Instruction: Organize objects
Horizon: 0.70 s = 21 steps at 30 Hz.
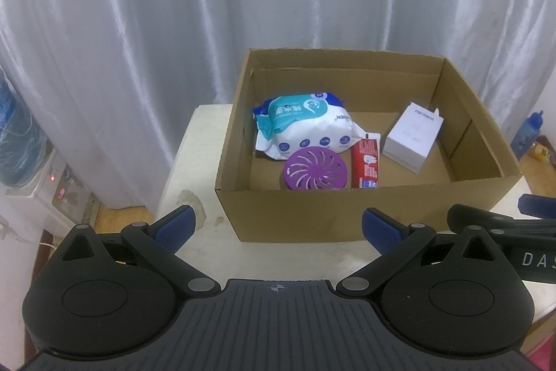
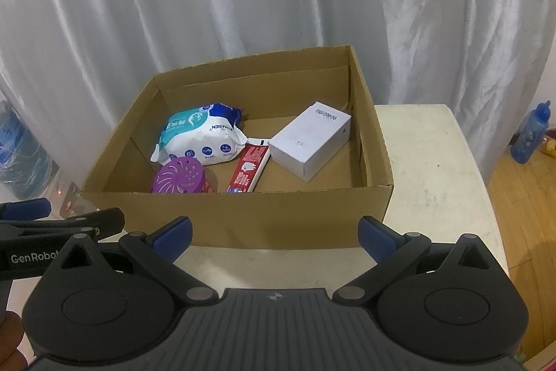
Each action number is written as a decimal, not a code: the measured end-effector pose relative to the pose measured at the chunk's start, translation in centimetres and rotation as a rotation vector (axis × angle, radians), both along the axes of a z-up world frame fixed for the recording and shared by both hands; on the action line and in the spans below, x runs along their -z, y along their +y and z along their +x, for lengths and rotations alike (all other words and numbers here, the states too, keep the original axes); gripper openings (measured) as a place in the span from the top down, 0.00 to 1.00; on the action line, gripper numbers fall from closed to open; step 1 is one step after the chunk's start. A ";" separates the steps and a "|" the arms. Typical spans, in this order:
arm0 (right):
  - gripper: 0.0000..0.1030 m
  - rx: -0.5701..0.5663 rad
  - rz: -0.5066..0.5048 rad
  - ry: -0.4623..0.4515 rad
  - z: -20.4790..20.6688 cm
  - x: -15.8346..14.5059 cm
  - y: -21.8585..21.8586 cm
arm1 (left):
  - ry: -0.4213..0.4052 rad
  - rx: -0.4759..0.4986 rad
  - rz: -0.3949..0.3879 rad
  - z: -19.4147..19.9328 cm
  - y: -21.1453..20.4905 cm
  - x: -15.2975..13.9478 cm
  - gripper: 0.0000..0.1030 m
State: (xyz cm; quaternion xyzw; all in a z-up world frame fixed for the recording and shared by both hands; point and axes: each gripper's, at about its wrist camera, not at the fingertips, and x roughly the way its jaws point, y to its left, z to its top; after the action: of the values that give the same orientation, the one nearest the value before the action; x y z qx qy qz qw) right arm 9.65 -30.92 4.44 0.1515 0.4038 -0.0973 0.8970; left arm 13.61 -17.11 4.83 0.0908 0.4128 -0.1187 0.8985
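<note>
Both wrist views look down-forward, near the worktop (image 1: 194,162); left sits at 9 o'clock of right; shared: cardboard box (image 1: 312,214).

The cardboard box (image 1: 365,211) is showing matt brown paperboard, rough along its cut rim. Inside, the wipes pack (image 1: 302,127) is gleaming in glossy plastic film, the purple lid (image 1: 314,170) is looking like smooth matt plastic, and the white carton (image 1: 411,138) is appearing as smooth card. The table (image 1: 194,162) is showing chipped, worn cream paint.

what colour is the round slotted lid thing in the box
Purple, with swirl-shaped slots in the round lid; the left wrist view shows it best.
</note>
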 end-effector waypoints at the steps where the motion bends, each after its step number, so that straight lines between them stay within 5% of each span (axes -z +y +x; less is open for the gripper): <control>1: 0.00 0.000 0.001 0.001 0.0 0.0 0.0 | -0.001 0.000 0.000 0.0 0.0 0.0 0.01; 21: 0.00 0.005 0.015 0.011 0.1 0.4 -0.6 | 0.002 0.000 0.006 -0.1 -0.3 0.1 0.01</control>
State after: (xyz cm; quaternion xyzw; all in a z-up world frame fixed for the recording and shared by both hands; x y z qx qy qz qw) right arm 9.78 -31.56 4.07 0.1587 0.4090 -0.0971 0.8934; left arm 13.48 -17.42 4.75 0.0932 0.4142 -0.1174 0.8978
